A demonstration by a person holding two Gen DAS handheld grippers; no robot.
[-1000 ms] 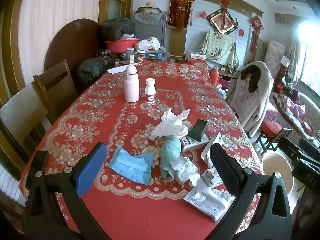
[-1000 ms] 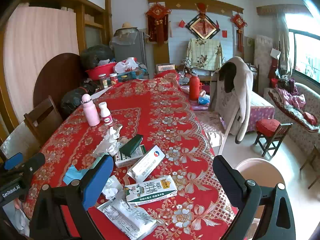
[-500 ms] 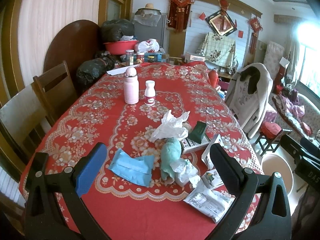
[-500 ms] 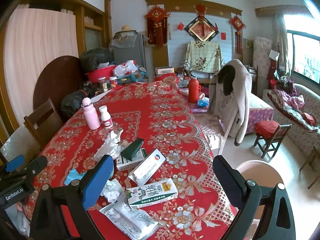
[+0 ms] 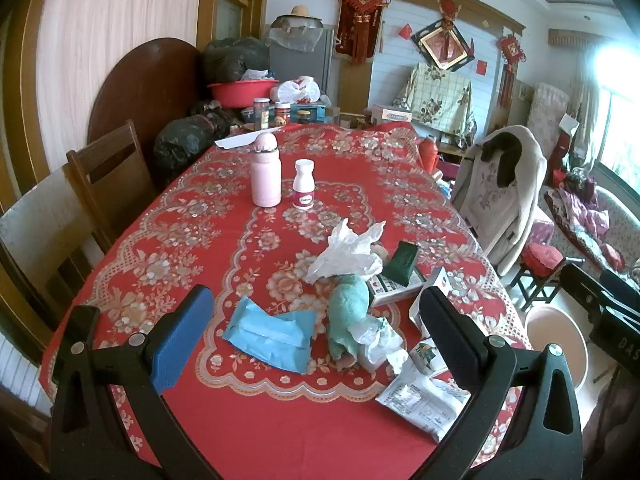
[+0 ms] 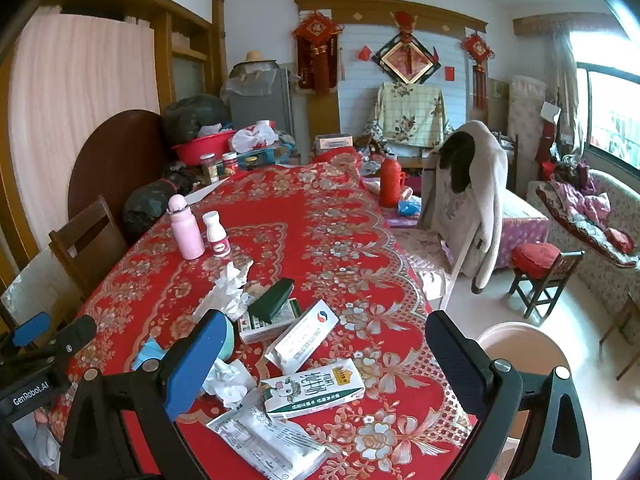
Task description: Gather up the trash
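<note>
Trash lies on the red flowered tablecloth (image 5: 200, 240) near its front edge. In the left wrist view I see a blue tissue pack (image 5: 268, 334), a teal crumpled wad (image 5: 348, 312), white crumpled tissue (image 5: 348, 252), a dark green pouch (image 5: 404, 262) and a white printed packet (image 5: 420, 400). The right wrist view shows a milk carton (image 6: 312, 388), a white box (image 6: 304, 336) and the packet (image 6: 268, 440). My left gripper (image 5: 316, 344) is open above the blue pack. My right gripper (image 6: 328, 364) is open above the cartons. A beige bin (image 6: 524, 356) stands on the floor at the right.
A pink flask (image 5: 265, 172) and a small white bottle (image 5: 304, 184) stand mid-table. Jars and a red basin (image 5: 240, 92) sit at the far end. Wooden chairs (image 5: 108, 184) line the left side; a chair with a coat (image 6: 464, 200) stands at the right.
Both views have shifted slightly; the grippers have eased back and up a little from the table. Both stay open, and nothing on the table has moved.
</note>
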